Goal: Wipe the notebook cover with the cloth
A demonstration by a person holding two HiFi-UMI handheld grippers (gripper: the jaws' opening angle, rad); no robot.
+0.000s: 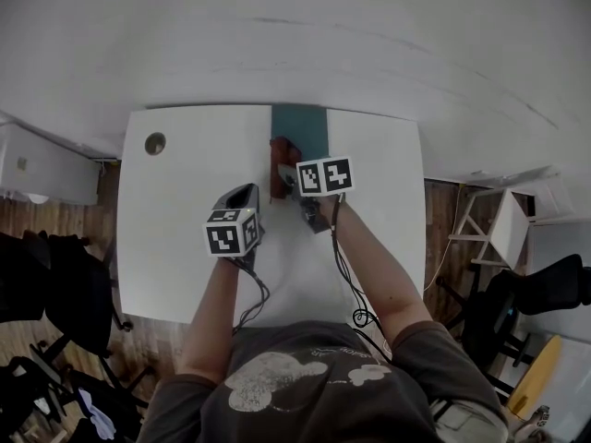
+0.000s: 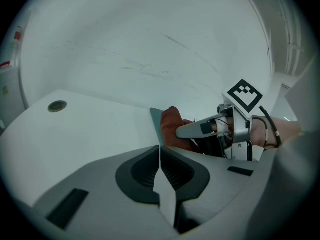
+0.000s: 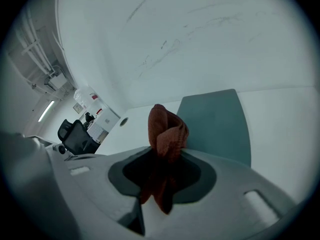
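A teal notebook (image 1: 300, 127) lies flat at the far middle edge of the white table (image 1: 185, 247). My right gripper (image 1: 282, 172) is shut on a rust-red cloth (image 1: 284, 147), which sits bunched at the notebook's near left edge. In the right gripper view the cloth (image 3: 167, 129) sticks up from between the jaws, with the notebook (image 3: 215, 124) just beyond. My left gripper (image 1: 246, 196) hovers over bare table to the near left, shut with nothing in it. Its own view shows the cloth (image 2: 172, 124), a strip of notebook (image 2: 155, 125) and the right gripper (image 2: 192, 130) ahead.
A round cable hole (image 1: 155, 143) sits in the table's far left corner. A white wall (image 1: 295, 35) backs the table. A white cabinet (image 1: 46, 169) and a dark chair (image 1: 65, 303) stand left; another chair (image 1: 536, 293) and a white stool (image 1: 508, 224) stand right.
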